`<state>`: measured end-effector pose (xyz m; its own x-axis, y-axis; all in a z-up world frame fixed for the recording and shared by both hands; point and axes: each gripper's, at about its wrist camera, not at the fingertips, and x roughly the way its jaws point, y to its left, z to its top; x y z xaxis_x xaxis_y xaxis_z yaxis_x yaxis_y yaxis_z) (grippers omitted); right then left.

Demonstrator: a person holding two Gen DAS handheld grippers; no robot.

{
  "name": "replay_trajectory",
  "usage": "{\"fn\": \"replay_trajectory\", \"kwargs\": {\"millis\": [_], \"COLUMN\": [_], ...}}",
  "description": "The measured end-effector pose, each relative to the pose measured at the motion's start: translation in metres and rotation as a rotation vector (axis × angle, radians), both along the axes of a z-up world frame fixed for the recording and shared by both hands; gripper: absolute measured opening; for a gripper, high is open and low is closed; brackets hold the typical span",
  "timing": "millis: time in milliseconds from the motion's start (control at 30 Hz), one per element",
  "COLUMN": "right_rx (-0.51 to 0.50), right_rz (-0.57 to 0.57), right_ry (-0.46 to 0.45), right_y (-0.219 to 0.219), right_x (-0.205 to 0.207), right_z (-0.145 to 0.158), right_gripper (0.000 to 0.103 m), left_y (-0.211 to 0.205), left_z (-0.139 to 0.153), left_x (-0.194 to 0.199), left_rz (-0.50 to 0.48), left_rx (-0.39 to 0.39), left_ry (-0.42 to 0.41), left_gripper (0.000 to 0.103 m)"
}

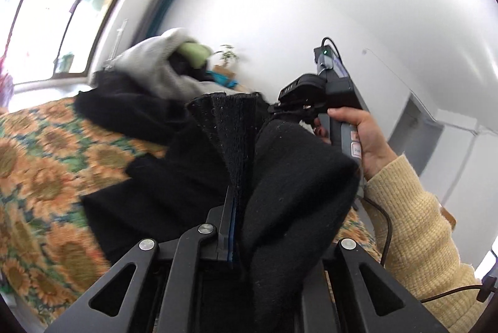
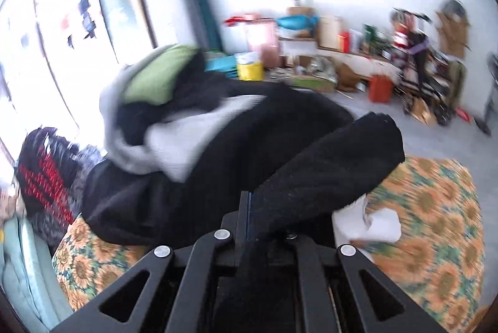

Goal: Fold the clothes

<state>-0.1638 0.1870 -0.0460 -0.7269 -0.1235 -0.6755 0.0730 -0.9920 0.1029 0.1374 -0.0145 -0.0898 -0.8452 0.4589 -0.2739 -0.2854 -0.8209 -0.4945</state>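
Note:
A black knit garment [image 1: 298, 177] hangs between both grippers above the bed. In the left wrist view my left gripper [image 1: 235, 202] is shut on its ribbed hem [image 1: 230, 127], which fans upward from the jaws; more black cloth drapes over and hides the right finger. A hand [image 1: 367, 140] in a cream sleeve holds the other gripper's handle at the right. In the right wrist view my right gripper [image 2: 250, 202] is shut on a fold of the black garment [image 2: 336, 158], which stretches up to the right.
The bed carries a sunflower-print cover [image 1: 40, 171]. A pile of grey, green and black clothes [image 2: 155, 102] lies behind the garment, with a red-and-black patterned piece [image 2: 46, 177] to its left. Something white [image 2: 370, 224] rests on the cover. Boxes and clutter [image 2: 358, 59] line the far wall.

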Motion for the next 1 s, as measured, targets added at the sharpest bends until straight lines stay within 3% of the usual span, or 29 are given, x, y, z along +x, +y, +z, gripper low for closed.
{"fn": "replay_trajectory", "kwargs": {"millis": [200, 267, 300, 333, 367, 567, 667, 733, 767, 833, 900, 1000], "right_rx": [0.094, 0.052, 0.024, -0.022, -0.068, -0.260, -0.284, -0.282, -0.282, -0.285, -0.275, -0.216], "right_rz": [0.062, 0.064, 0.072, 0.091, 0.108, 0.204, 0.143, 0.097, 0.079, 0.053, 0.041, 0.044], "right_ry": [-0.056, -0.084, -0.094, -0.096, -0.093, 0.045, 0.073, 0.077, 0.076, 0.064, 0.047, 0.018], "right_y": [-0.065, -0.064, -0.063, -0.059, -0.056, -0.020, 0.013, 0.034, 0.046, 0.067, 0.084, 0.095], "right_x": [-0.027, -0.035, -0.038, -0.039, -0.039, -0.012, -0.005, 0.000, 0.005, 0.013, 0.023, 0.039], "right_z": [-0.040, -0.049, -0.053, -0.053, -0.053, -0.013, 0.003, 0.011, 0.012, 0.009, 0.004, -0.004], "right_gripper": [0.009, 0.020, 0.033, 0.040, 0.048, 0.072, 0.079, 0.085, 0.085, 0.085, 0.085, 0.085], "left_y": [-0.038, -0.042, -0.045, -0.048, -0.049, -0.046, -0.045, -0.040, -0.036, -0.031, -0.026, -0.021], "left_z": [-0.032, -0.044, -0.049, -0.051, -0.052, -0.047, -0.046, -0.036, -0.031, -0.022, -0.015, -0.007], "left_x": [-0.024, -0.042, -0.047, -0.050, -0.050, -0.053, -0.058, -0.063, -0.066, -0.080, -0.095, -0.111], "left_rz": [0.083, 0.084, 0.085, 0.088, 0.090, 0.108, 0.120, 0.130, 0.133, 0.110, 0.092, 0.097], "left_rx": [0.037, 0.062, 0.073, 0.075, 0.076, 0.050, 0.040, -0.044, -0.098, -0.196, -0.283, -0.408], "left_ry": [-0.094, -0.127, -0.140, -0.144, -0.145, -0.169, -0.217, -0.258, -0.275, -0.306, -0.328, -0.359], "left_gripper": [0.012, 0.012, 0.012, 0.012, 0.012, 0.016, 0.018, 0.033, 0.037, 0.055, 0.064, 0.067]}}
